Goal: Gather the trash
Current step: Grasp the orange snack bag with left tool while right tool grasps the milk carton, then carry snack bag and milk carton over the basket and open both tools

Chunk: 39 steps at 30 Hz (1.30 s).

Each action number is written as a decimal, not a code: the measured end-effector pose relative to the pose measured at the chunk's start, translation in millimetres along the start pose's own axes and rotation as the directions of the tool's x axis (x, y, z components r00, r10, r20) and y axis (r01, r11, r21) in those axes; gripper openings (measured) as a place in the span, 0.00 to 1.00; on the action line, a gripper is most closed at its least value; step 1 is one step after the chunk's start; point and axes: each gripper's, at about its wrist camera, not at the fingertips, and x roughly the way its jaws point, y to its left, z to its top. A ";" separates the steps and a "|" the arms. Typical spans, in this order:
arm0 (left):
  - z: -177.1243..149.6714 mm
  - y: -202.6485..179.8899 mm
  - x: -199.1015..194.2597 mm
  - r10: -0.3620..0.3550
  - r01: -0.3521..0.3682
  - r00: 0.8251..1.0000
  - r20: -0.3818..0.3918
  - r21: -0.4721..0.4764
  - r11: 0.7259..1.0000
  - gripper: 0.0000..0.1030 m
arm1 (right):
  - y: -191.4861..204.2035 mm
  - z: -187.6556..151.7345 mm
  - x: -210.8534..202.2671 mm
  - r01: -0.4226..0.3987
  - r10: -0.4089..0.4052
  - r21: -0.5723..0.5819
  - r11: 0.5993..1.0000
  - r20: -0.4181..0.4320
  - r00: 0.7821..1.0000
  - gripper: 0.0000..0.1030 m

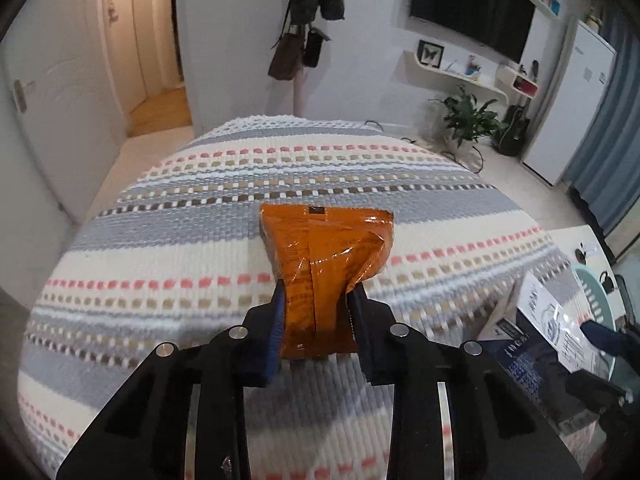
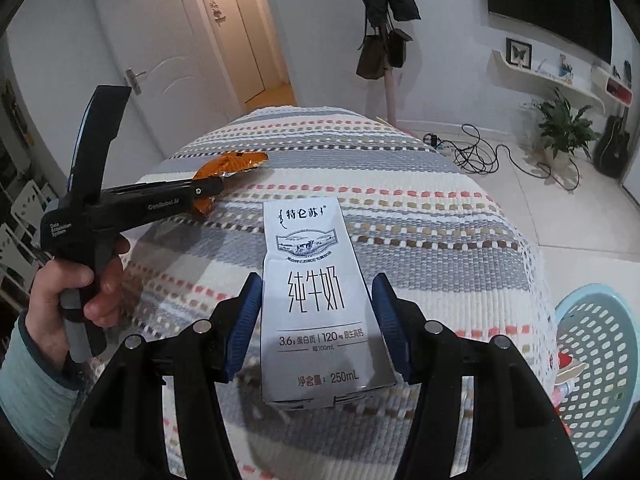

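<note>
Two pieces of trash were in my grip at once. My left hand-held gripper (image 1: 316, 312) had its jaws pinched on the lower part of an orange snack wrapper (image 1: 326, 256), crumpling the foil at the waist. I judged that hold was chosen because a thin, slippery packet stays put only when squeezed across its narrow middle. The wrapper stood just above the striped blanket (image 1: 168, 240) on the bed.

My right hand-held gripper (image 2: 318, 320) held a white milk carton (image 2: 316, 300) by its two long sides, blue pads pressed flat against the card, printed face up. Gripping across the width seemed the steadiest way to carry a light box without crushing it.

Low at the right edge of the right wrist view sat a pale blue perforated basket (image 2: 592, 364), with some scraps already inside; I took it for the bin. Nothing lay between the carton and it. Farther off were a potted plant (image 2: 564, 124), a tangle of black cable (image 2: 480, 148) on the floor, and a coat stand (image 2: 384, 32), all well apart from my path.
</note>
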 end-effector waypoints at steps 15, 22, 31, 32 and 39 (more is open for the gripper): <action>-72.3 -22.0 -78.8 0.002 -0.002 0.994 0.112 0.004 1.000 0.27 | 31.4 -63.6 -27.7 0.076 -0.073 0.035 0.997 -0.064 0.995 0.52; -93.0 -24.6 -85.9 -0.046 0.049 0.993 0.106 -0.023 0.999 0.27 | 41.3 -60.2 -13.4 0.138 -0.135 0.031 0.990 -0.101 0.986 0.59; -96.2 -33.3 -103.7 -0.055 0.056 0.988 0.141 -0.003 0.998 0.27 | 48.8 -48.9 4.6 0.180 -0.180 -0.012 0.984 -0.119 0.976 0.49; -94.5 -36.0 -105.1 -0.058 0.058 0.988 0.146 0.002 0.998 0.27 | 49.9 -46.1 -0.3 0.187 -0.188 -0.017 0.982 -0.096 0.978 0.49; -69.9 -76.6 -119.2 -0.110 0.095 0.974 0.198 0.082 0.992 0.27 | 29.7 -30.9 -57.1 0.221 -0.222 0.028 0.975 0.065 0.973 0.49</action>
